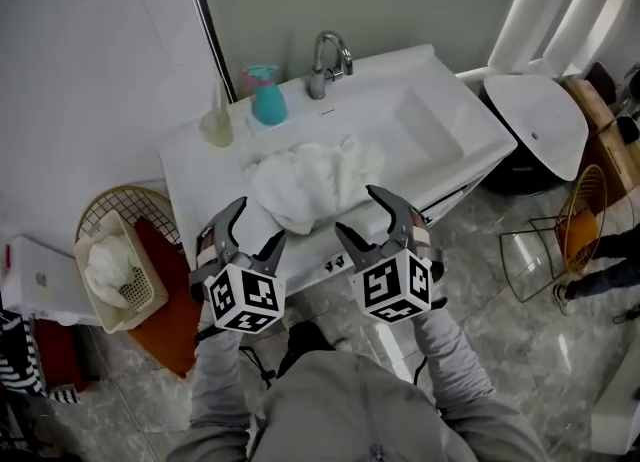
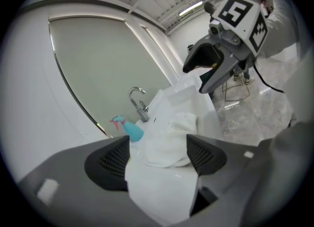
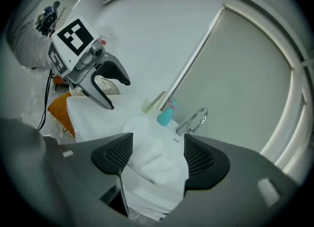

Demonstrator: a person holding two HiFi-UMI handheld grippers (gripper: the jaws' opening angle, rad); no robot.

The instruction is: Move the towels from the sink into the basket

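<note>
Head view shows the left tongs (image 1: 258, 222) and the right tongs (image 1: 357, 212) held side by side over the front edge of the white sink (image 1: 440, 100), both pointing towards the wall. The jaws of each stand apart with nothing pressed between the pads. The white towels (image 1: 310, 180) lie in a crumpled heap on the sink's left half, just beyond the tips of both tongs and roughly between the 2 of them. The left tongs' outer tip is close to the heap's near-left edge, though whether it touches cannot be told. Each gripper view frames the heap in the gap between its own jaws, further off than the pads. Behind the heap stand the chrome tap (image 1: 328, 60), a blue spray bottle (image 1: 267, 100) and a pale clear bottle (image 1: 217, 120). The cream basket (image 1: 100, 295) sits on the floor to the left of the sink cabinet, well apart from both tongs. It rests partly on an orange mat (image 1: 170, 310), and 1 white towel (image 1: 110, 268) already lies inside it.
</note>
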